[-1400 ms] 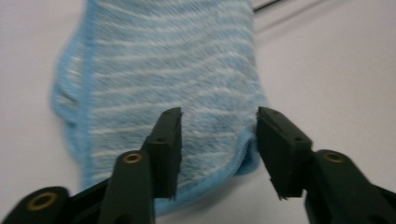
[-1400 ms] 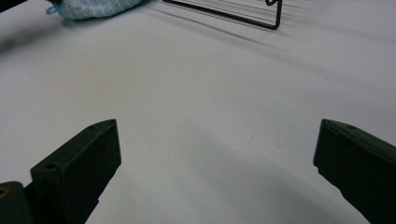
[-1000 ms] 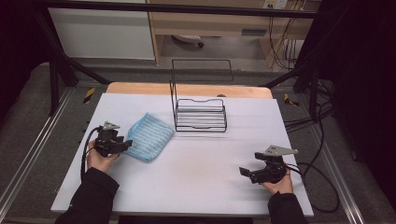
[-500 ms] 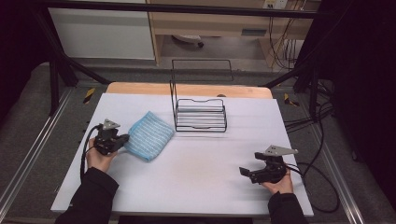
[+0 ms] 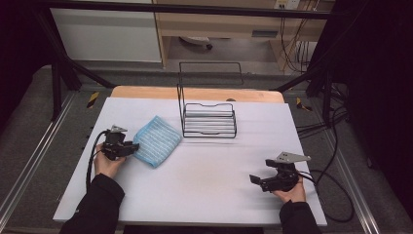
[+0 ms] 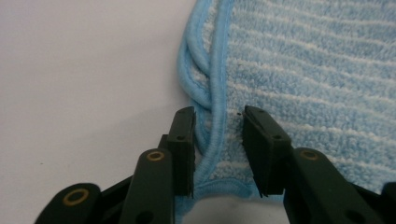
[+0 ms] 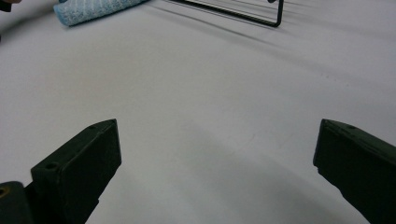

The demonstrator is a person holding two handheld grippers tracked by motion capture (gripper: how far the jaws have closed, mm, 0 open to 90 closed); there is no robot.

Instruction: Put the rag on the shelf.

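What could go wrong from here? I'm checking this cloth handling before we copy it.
The left gripper has just been opening its jaws; they straddle the hemmed edge of the blue cloth without pressing it. Closing here may catch only one layer of the doubled hem, so the cloth could unfold or slip out. The cloth's far corner lies close to the wire rack and might snag on it if dragged that way. The right gripper rests open and apart, so nothing steadies the cloth.
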